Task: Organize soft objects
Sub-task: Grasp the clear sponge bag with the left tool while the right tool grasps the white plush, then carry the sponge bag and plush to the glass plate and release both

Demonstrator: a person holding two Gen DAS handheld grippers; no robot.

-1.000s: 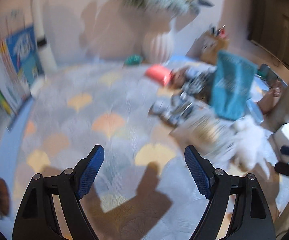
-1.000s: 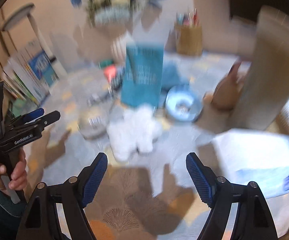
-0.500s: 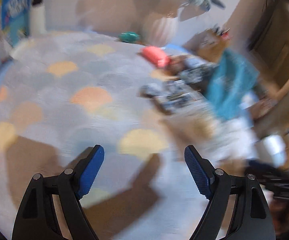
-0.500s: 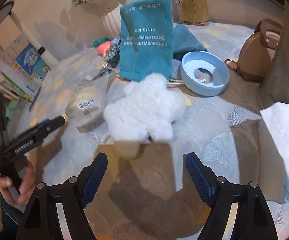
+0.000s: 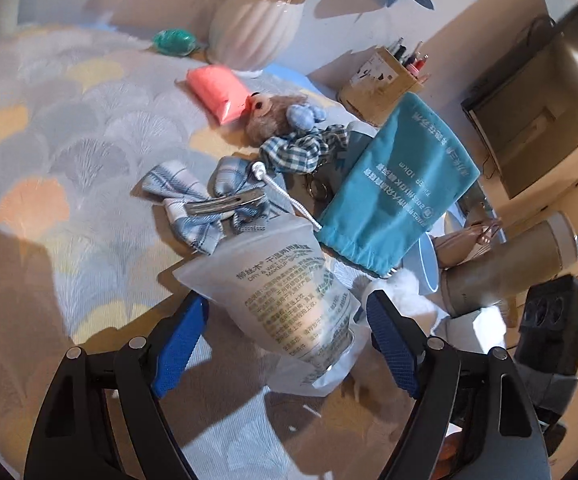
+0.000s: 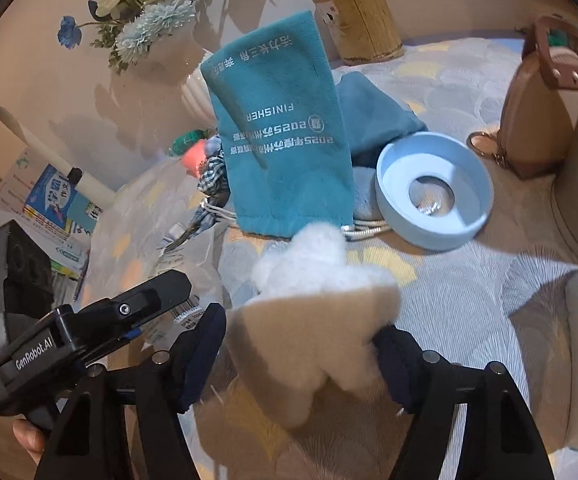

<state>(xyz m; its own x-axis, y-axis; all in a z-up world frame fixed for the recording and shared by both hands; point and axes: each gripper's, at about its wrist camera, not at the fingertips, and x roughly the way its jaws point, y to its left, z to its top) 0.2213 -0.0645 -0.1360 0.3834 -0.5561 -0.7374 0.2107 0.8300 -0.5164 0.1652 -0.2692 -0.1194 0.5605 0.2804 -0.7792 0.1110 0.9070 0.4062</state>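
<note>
A fan-patterned cloth covers the surface, which is crowded with soft things in front of a white vase. At the left lie a pink pack and a plaid bow with a metal clip; just right of them a small bear rests against a checked cloth.

A second ago the left gripper looked over bare cloth; now it has swung in and down so that a frosted pouch lies between its blue pads. Its jaws have just been closing, but they are still spread, with a gap visible beside each pad.

Right of the pouch stands a teal bag, then a blue bowl and a tan handbag.

The right gripper has likewise dropped onto the white plush, which sat farther ahead before. Its jaws have just been closing and the plush fills the space between them; the pads seem to meet the fluff, so it is probably pinched, though loosely.

Both hands appear set to lift a soft item each, so sorting is only starting.
</note>
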